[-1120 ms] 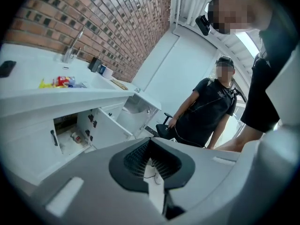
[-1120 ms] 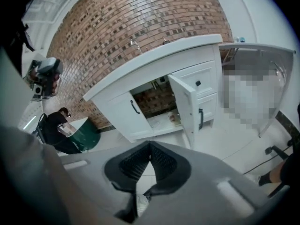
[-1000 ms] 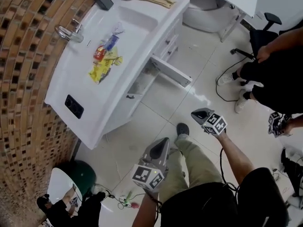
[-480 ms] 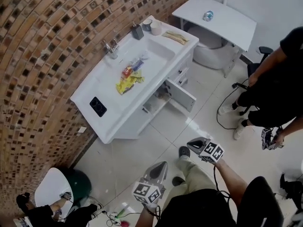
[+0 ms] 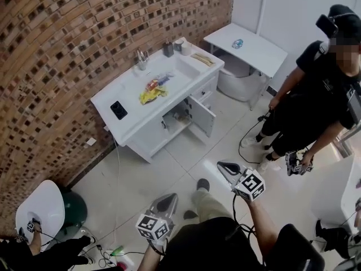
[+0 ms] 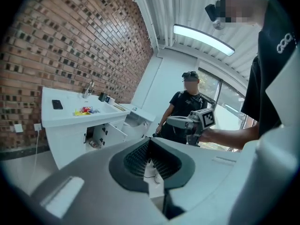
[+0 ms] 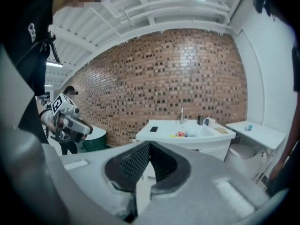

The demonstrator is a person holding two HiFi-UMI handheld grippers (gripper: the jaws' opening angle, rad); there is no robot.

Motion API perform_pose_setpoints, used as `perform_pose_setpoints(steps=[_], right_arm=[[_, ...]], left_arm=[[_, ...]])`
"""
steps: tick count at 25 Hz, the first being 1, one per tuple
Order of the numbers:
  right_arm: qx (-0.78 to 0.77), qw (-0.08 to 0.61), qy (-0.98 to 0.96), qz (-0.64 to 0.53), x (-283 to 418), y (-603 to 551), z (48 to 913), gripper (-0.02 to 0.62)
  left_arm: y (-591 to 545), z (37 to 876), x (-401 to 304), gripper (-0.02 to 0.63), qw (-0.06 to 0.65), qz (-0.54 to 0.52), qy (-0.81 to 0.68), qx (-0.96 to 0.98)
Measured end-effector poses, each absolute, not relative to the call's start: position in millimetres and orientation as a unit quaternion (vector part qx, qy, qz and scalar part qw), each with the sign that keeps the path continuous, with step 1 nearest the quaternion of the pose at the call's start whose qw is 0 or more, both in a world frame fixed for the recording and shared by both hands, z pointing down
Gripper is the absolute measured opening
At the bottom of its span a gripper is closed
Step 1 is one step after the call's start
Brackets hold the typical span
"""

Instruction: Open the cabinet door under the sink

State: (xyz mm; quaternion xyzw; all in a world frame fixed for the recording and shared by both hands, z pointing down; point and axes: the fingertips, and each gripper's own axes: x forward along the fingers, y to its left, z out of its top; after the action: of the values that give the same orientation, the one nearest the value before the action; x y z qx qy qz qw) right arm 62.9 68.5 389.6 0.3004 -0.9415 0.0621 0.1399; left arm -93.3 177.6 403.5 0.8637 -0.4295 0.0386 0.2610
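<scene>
head view, sink cabinet (image 5: pixel 144 140) by brick wall (image 5: pixel 67 44), door (image 5: pixel 202 116) open, left gripper (image 5: pixel 168 197) and right gripper (image 5: pixel 221 166) closed, empty

Black shirt (image 5: pixel 225 244), olive trousers (image 5: pixel 213 205), dark shoe (image 5: pixel 203 184); grey left claw (image 5: pixel 169 197), right claw (image 5: pixel 221 166), black-white marker cubes (image 5: pixel 251 186).

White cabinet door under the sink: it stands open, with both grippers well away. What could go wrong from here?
1. The white cabinet door juts out over the tiled floor, where someone walking past could knock it.
2. A black cable trails across the floor near the standing person, which looks like a trip hazard.
</scene>
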Motion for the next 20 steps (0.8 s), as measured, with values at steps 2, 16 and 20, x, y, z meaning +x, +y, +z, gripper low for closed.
perform_pose_setpoints(steps=[2,16,20], right_arm=[[0.322,0.116,-0.939,0.039,74,83,356,-0.008],[0.284,0.145,-0.948,0.01,108,178,322,-0.008],[0.27,0.139,-0.952,0.032,136,220,324,-0.008]], left_arm=[[192,395,-98,0.015,0.252,0.028,-0.441,0.861],[272,348,-69,0.015,0.223,-0.013,-0.498,0.838],[297,343,-27,0.016,0.214,0.005,-0.492,0.844]])
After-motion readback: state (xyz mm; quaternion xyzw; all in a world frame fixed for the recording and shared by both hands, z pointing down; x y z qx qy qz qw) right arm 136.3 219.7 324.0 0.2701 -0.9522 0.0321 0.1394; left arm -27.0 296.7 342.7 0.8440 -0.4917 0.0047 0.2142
